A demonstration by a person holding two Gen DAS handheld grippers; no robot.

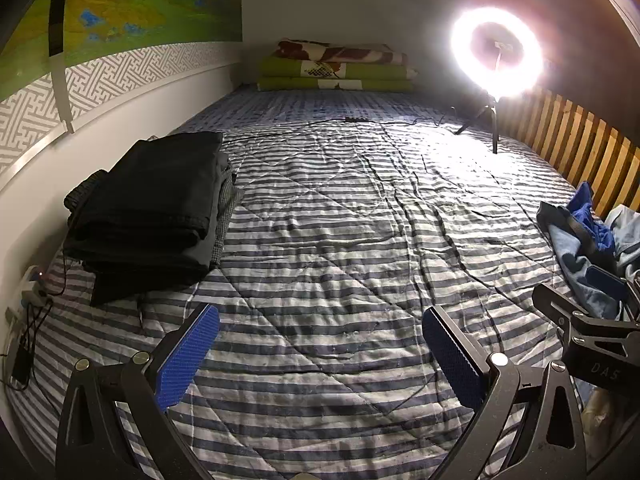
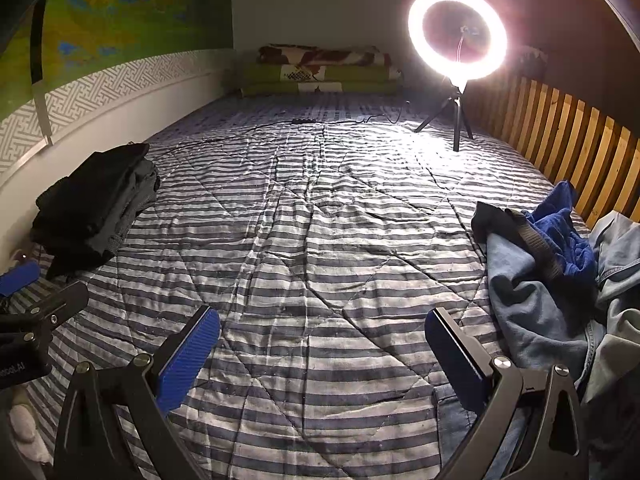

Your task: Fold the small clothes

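A stack of folded dark clothes [image 1: 148,208] [image 2: 92,208] lies on the left side of the striped bed, near the wall. A heap of unfolded clothes [image 1: 588,248] [image 2: 548,280], pale blue, grey and bright blue, lies at the right by the wooden rail. My left gripper [image 1: 320,328] is open above bare quilt, nothing between its blue pads. My right gripper [image 2: 322,328] is also open and empty, its right finger [image 2: 456,352] close beside the pale blue garment. The right gripper's body [image 1: 592,332] shows at the right edge of the left wrist view.
A lit ring light on a small tripod [image 1: 496,56] [image 2: 458,36] stands at the far right, its cable [image 1: 320,122] running across the quilt. Folded blankets [image 1: 336,66] are stacked at the bed's far end. A wooden slat rail [image 2: 560,128] bounds the right. A charger and cables [image 1: 28,320] lie at the left.
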